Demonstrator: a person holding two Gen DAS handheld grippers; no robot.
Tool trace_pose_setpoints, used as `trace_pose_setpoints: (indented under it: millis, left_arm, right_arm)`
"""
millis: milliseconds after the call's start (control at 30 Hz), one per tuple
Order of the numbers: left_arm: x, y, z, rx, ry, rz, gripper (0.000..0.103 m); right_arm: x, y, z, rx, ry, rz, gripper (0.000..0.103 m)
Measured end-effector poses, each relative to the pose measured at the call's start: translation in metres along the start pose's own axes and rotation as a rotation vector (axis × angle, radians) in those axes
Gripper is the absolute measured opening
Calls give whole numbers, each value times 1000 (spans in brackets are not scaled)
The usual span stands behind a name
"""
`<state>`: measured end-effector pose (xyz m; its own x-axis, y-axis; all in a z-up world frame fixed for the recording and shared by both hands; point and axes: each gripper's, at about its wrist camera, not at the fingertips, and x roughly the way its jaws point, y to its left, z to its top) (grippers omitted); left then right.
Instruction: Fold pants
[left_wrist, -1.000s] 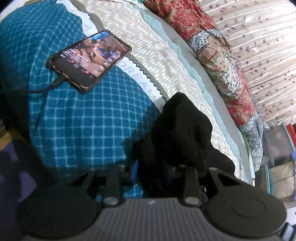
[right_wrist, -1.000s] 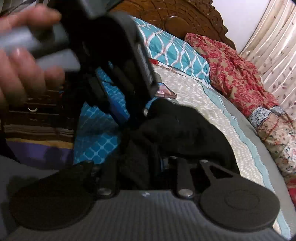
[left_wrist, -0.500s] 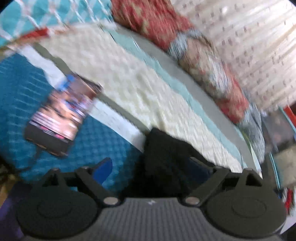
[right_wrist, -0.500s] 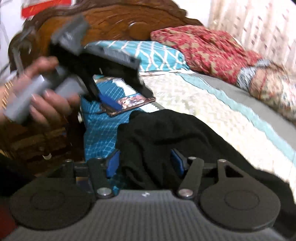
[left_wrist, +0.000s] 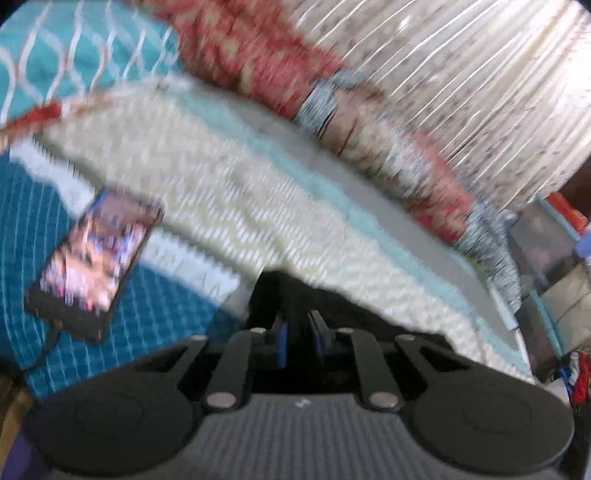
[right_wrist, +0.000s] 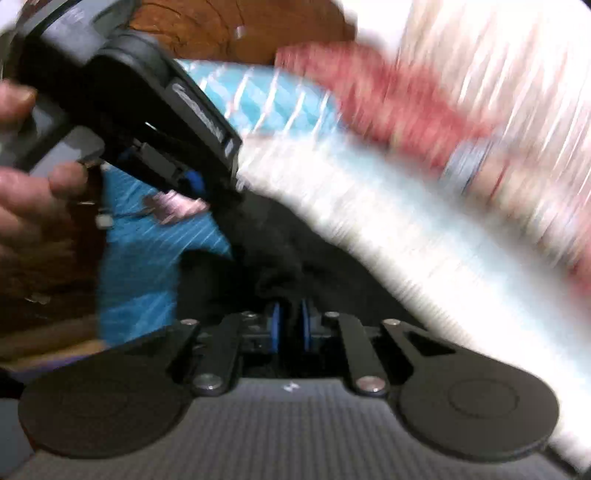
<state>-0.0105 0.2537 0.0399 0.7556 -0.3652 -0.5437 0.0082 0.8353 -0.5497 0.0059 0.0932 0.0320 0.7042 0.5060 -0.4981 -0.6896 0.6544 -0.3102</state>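
The black pants (left_wrist: 354, 310) lie bunched on the bed's near edge, blurred by motion. My left gripper (left_wrist: 297, 332) is shut, with a fold of the black cloth pinched between its blue pads. In the right wrist view the pants (right_wrist: 295, 251) rise as a dark heap in front of my right gripper (right_wrist: 290, 323). Its jaws are closing, and the blue pads press a ridge of the cloth. The left gripper (right_wrist: 195, 184) also shows there at upper left, held by a person's hand (right_wrist: 26, 210), its tip in the same cloth.
A lit phone (left_wrist: 96, 254) with a cable lies on the blue checked bedspread (left_wrist: 166, 314) to the left. A red patterned blanket (left_wrist: 258, 48) runs along the bed's far side by a curtain (left_wrist: 480, 92). A carved wooden headboard (right_wrist: 221, 33) stands behind a teal pillow (right_wrist: 266, 99).
Both grippers opened wide half a second ago and have closed again on the black cloth. Both hands have lifted and rolled, and the bed now looks farther below.
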Motion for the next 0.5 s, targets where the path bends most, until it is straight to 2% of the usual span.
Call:
trace_pose_setpoints:
  millis: [67,133,200,267,300,367,433,500]
  left_arm:
    - [-12,-2,0,15,-55,-10,12]
    - [-12,5,-3,7,-53,12,12]
    - [2,19,-12,-3,5,80,12]
    - [19,31,-24,-4,99,154,13]
    - [21,34,-29,-12,120,167,14]
    - [13,31,-30,5,100,161,14]
    - [7,26,-25,19,88,168,19]
    - [-1,23,-15,10,67,166,20]
  right_arm:
    - [-17,16,3,-152,-108,-124,14]
    - [-17,30,-5,-252,-134,-146,14]
    - [-3,45,-22,-324,-62,-89,14]
    - [10,60,-38,-337,36,10,18]
    - [12,66,-43,-338,53,23,18]
    - [7,75,-43,-347,44,-3,19]
    - [1,66,-36,-305,47,22,27]
    - [-9,50,-28,-217,55,65,47]
